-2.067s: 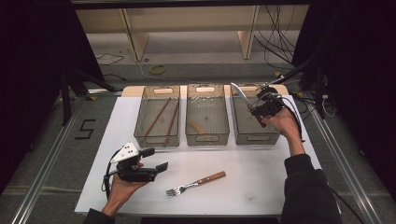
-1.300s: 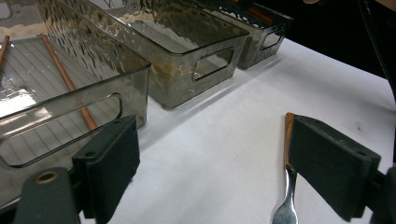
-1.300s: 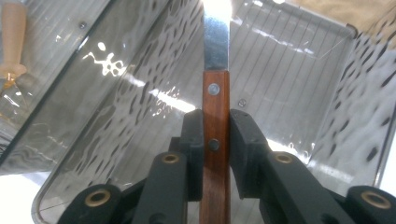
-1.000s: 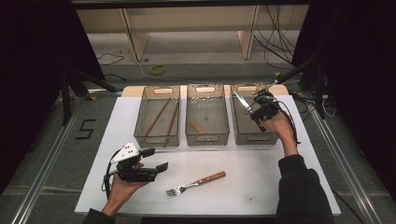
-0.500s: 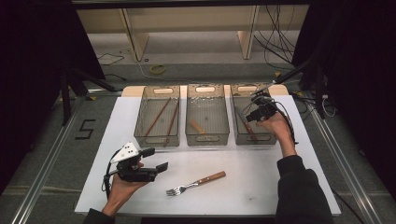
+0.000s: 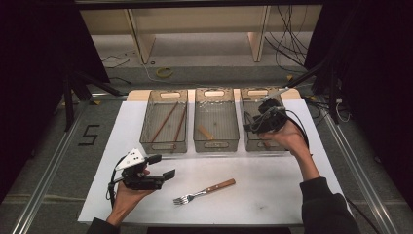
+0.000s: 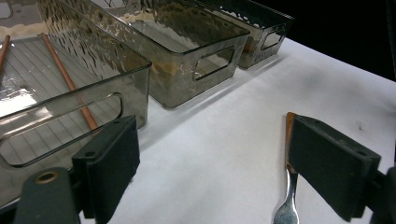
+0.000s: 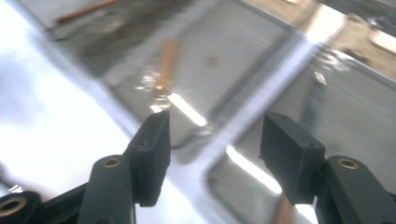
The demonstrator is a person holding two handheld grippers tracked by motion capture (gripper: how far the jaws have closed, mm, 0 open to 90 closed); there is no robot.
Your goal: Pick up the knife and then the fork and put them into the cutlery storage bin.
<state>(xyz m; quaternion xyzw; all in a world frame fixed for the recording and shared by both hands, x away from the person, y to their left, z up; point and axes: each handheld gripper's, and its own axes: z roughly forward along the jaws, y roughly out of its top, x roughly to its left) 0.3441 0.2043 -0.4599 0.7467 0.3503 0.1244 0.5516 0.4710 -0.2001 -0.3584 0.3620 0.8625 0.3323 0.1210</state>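
A fork point(image 6: 204, 191) with a wooden handle lies on the white mat near the front. My left gripper point(image 6: 161, 166) rests just left of it, open and empty; in the left gripper view the fork point(image 7: 287, 205) lies by the right jaw of the left gripper point(image 7: 219, 163). My right gripper point(image 6: 249, 126) hovers over the inner edge of the right bin point(image 6: 272, 148), pointing left. Its jaws have just been opening, and the right gripper point(image 8: 215, 158) has nothing between them. A brown handle point(image 8: 285, 212) lies blurred in the bin below.
Three clear bins stand in a row at the back of the mat. The left bin point(image 6: 163, 145) holds two chopsticks point(image 6: 165, 122), the middle bin point(image 6: 215, 145) a short wooden piece point(image 6: 205, 132). Cables and shelf legs lie on the floor beyond the table.
The right gripper held a shiny utensil over the right bin, lowered it in, opened, and has moved left and up without it. The left hand has kept still.
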